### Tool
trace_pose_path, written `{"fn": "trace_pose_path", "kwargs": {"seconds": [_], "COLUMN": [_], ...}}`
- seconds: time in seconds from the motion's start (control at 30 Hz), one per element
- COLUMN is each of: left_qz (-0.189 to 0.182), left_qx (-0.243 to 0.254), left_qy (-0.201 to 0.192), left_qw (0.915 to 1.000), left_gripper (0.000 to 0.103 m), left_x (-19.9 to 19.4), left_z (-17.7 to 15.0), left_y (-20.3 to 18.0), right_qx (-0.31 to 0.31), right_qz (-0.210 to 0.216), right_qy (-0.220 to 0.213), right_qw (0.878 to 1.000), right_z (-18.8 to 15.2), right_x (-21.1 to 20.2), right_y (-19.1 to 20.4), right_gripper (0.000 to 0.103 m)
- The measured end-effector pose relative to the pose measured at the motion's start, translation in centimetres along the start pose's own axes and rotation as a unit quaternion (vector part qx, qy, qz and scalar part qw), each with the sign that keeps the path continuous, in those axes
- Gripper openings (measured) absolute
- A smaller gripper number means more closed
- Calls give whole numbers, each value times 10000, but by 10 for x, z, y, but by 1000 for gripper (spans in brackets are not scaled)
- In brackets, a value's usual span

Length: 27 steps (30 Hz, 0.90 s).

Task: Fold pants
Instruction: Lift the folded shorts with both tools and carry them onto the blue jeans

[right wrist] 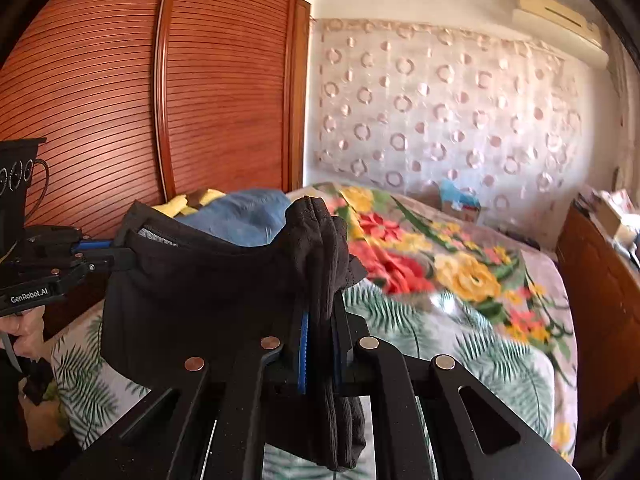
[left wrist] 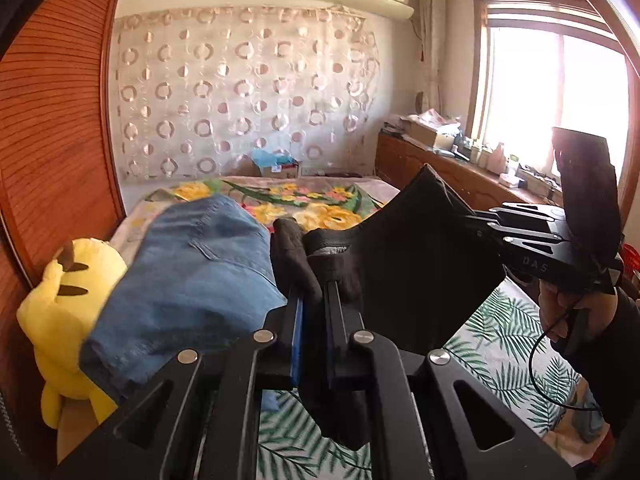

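My left hand-held gripper [left wrist: 316,280] is clamped on one bunched corner of the soft black knit pants [left wrist: 408,264], and my right hand-held gripper [right wrist: 320,264] is clamped on the other. The cloth hangs slung between them above the bed with the leaf-and-flower printed cover [right wrist: 460,312], near its wardrobe-side edge. I judge this the carry before a fold: I should keep both corners level and the span taut, so the hem drops straight. Motion blur hides the lower hem, so it may be dragging. Crumpled blue denim jeans [left wrist: 192,280] and a yellow plush toy [left wrist: 60,304] lie beyond.
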<state>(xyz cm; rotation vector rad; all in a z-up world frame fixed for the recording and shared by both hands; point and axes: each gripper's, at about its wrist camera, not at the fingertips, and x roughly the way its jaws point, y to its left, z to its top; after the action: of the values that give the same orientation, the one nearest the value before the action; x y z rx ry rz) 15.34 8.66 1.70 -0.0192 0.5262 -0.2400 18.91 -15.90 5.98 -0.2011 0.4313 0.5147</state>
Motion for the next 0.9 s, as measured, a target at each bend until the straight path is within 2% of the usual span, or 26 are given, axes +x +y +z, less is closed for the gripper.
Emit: {"fn": "trace_pose_path", "kwargs": {"seconds": [0.33,0.53,0.9], "left_qz": [388,601,848], "left_qx": [-58,-120,-604], "left_qy": [-284,-405,-398], "left_qw": [9988,9973,9938], "left_gripper": [10,10,10], "left_x": [8,12,23], "left_z": [28,24,10], "left_y": [43,60,92], "right_qx": [-377,-754,-1441], "right_qz": [45,26,243], "right_qy": [-126,-30,198], "right_qw": [9992,9971,9891], "right_z": [37,55,87], "right_x": [50,88,169], "right_y": [-1,10,25], "right_gripper": [9,9,9]}}
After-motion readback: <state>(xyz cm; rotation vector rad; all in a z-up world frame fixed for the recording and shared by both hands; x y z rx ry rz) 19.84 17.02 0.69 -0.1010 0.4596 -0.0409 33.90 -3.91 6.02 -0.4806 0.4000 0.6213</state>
